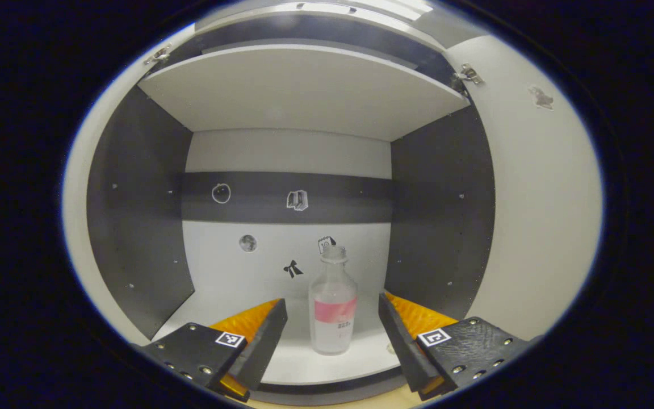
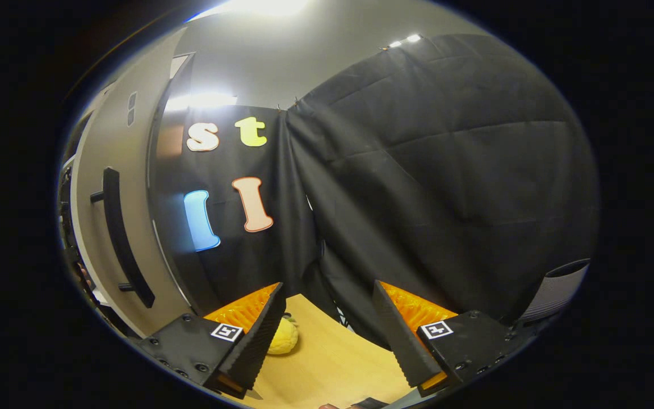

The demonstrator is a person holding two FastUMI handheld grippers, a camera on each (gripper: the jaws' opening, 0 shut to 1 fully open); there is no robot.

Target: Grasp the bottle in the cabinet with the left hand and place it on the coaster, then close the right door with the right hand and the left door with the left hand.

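1. In the left gripper view, the left gripper (image 1: 332, 329) has its two fingers spread wide apart, with nothing pressed between them.
2. The bottle (image 1: 332, 307) stands upright between the two fingers but a little farther in, on the cabinet floor (image 1: 304, 363); neither finger touches it.
3. The bottle is clear, with a pale cap and a pink band of label around its middle, and it sits right of centre on the floor.
4. Behind it, the cabinet's back panel (image 1: 287, 250) is pale with a dark band across it and carries several small stickers, one of them a black bow (image 1: 292, 268) just left of the bottle's neck.
5. A pale shelf (image 1: 304, 91) spans the cabinet above, and dark side walls close it in on both sides.
6. The right door (image 1: 537, 204) is swung open at the right edge of the left gripper view, hung on a metal hinge (image 1: 468, 74) near its top.
7. In the right gripper view, the right gripper (image 2: 330, 335) is likewise spread wide and holds nothing.
8. It hangs above a light wooden table (image 2: 332, 363), where a small yellow object (image 2: 283, 336) lies just beside its left finger.
9. Farther left stands the grey outer face of a cabinet door (image 2: 100, 227) with a long dark handle (image 2: 122, 238).
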